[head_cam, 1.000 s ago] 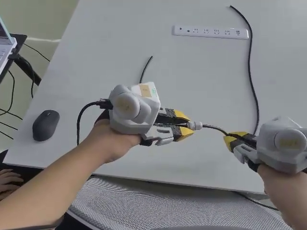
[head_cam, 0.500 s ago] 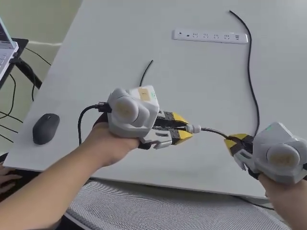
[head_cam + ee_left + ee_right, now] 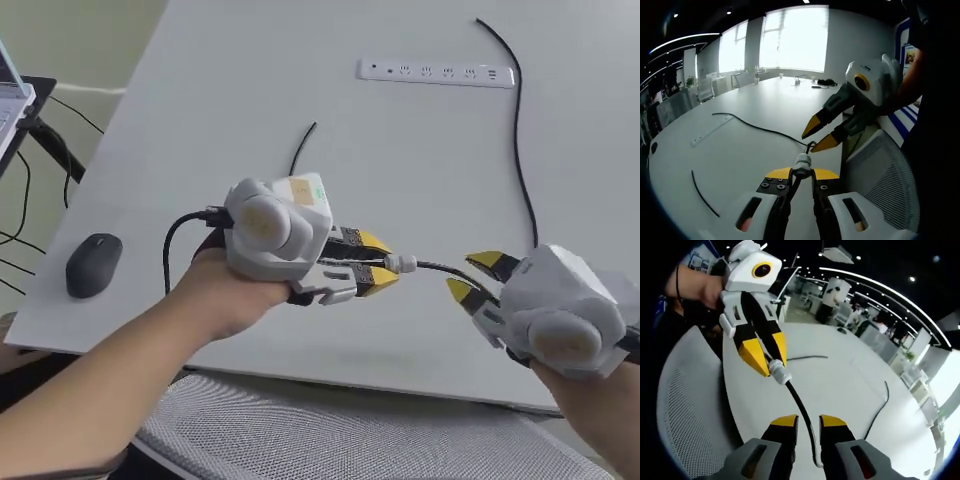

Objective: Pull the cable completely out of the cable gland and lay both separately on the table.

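Left gripper (image 3: pixel 388 262) pinched the cable gland (image 3: pixel 403 264), mostly hidden by its jaws; right gripper (image 3: pixel 470 276) spread, straddling the cable (image 3: pixel 438 267)

Open table (image 3: pixel 250 120) ahead; mouse (image 3: pixel 93 263) left, power strip (image 3: pixel 436 72) far back.

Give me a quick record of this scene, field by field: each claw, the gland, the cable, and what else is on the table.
left claw: shut on gland
right claw: open, jaws either side of cable
cable: in gland, not yet pulled out
table: power strip, mouse
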